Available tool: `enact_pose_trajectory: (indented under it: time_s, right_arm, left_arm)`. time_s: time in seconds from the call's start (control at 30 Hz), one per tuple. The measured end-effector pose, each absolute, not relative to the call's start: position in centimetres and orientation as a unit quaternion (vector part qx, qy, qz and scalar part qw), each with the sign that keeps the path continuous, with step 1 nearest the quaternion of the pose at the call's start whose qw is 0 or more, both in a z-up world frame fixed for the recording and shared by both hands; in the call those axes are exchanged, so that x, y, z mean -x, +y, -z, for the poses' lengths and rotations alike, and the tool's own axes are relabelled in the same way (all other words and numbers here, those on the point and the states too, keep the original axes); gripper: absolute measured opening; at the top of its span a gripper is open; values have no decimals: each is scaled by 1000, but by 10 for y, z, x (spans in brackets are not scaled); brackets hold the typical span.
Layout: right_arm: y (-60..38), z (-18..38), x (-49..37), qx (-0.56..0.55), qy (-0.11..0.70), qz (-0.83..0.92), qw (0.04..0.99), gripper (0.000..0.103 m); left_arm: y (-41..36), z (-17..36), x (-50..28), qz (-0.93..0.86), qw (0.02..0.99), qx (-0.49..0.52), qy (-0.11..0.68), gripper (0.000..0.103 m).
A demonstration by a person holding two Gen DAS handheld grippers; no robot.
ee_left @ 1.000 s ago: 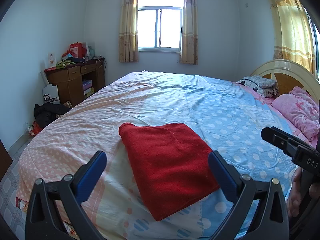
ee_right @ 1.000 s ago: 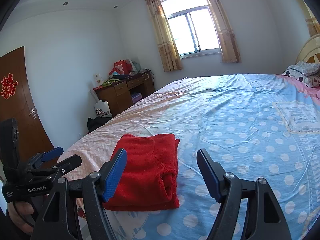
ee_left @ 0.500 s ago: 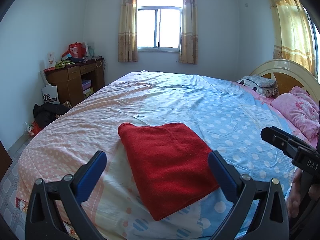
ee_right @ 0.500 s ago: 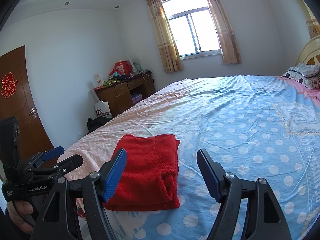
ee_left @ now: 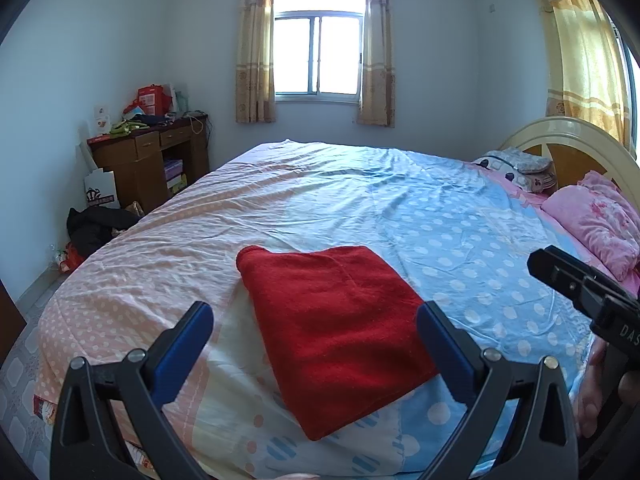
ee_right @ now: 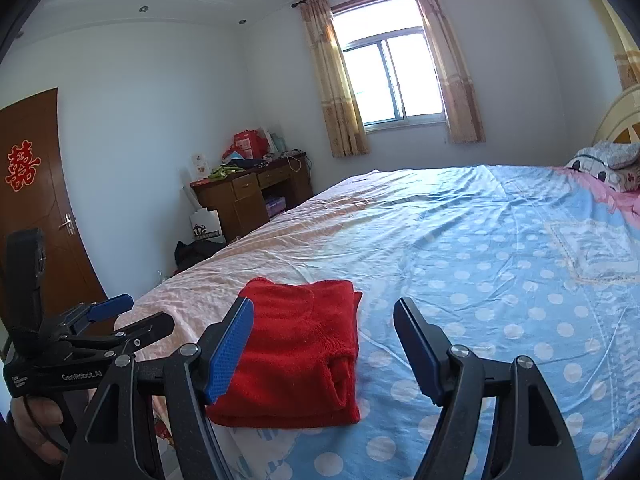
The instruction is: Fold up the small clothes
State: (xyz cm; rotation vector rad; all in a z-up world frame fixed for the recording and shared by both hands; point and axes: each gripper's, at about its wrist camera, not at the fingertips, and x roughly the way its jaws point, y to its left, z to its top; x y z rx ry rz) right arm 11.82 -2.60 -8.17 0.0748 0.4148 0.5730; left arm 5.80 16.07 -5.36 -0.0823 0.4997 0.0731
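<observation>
A bed (ee_left: pixel 400 208) with a dotted pink and blue sheet fills both views. Near its foot edge, on the pink side, lies a red garment (ee_left: pixel 336 328), folded into a flat rectangle with one sleeve opening showing along its side in the right wrist view (ee_right: pixel 304 352). The left gripper (ee_left: pixel 316 340) hangs above the near end of the garment, jaws released and wide apart, gripping nothing. The right gripper (ee_right: pixel 324 344) hangs just beside the garment, jaws also released and empty, apart from the cloth.
</observation>
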Motion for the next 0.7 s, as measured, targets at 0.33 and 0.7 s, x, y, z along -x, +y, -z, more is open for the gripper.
enact_pose_trajectory:
  time_s: [0.33, 0.7]
  right_arm:
    - [-20, 77, -107, -23, 185, -292, 938, 73]
    - [-14, 80, -106, -13, 190, -298, 935, 73]
  left_arm:
    - [171, 53, -59, -74, 966, 40, 245, 103]
    - [180, 53, -57, -94, 968, 32, 229, 103]
